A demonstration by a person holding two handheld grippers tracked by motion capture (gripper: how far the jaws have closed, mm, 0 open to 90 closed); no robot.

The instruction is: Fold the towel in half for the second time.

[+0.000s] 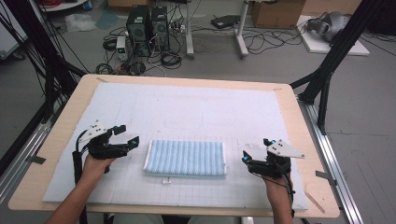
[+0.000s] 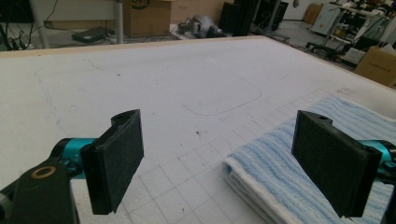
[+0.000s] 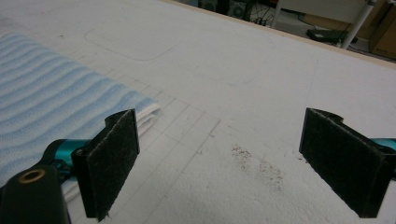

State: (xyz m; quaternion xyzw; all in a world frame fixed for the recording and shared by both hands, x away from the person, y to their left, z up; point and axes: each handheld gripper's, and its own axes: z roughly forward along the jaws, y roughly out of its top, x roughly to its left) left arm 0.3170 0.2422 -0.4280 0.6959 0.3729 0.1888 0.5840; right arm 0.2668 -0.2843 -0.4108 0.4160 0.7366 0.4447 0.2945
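Here we find a folded terry towel with pale blue and white stripes [image 1: 185,158] lying flat on the white gridded foam mat [image 1: 187,107] that covers the light wooden table [image 1: 60,121], nearer the table's near edge than its far one and roughly midway between its left and right edges. The towel's long sides run parallel to the near edge, and its folded layers show as a stacked white border along its near side and left end. Our left gripper [image 1: 127,135] is held just off the towel's left end, apart from it, with its black padded jaws spread wide and nothing between them; in the left gripper view that same gripper [image 2: 219,154] frames bare mat, the towel's corner lying below and beside the right-hand pad without touching it, as far as we can judge from that angle. Our right gripper [image 1: 255,149] sits just off the towel's right end, likewise apart from it, its jaws parted and empty; in the right gripper view the gripper [image 3: 219,163] looks over bare mat with a patch of dark specks [image 3: 257,163], and the towel's end lies behind its left-hand pad. Beyond the table's far edge, two black computer towers [image 1: 147,25] stand on the grey floor among loose cables.
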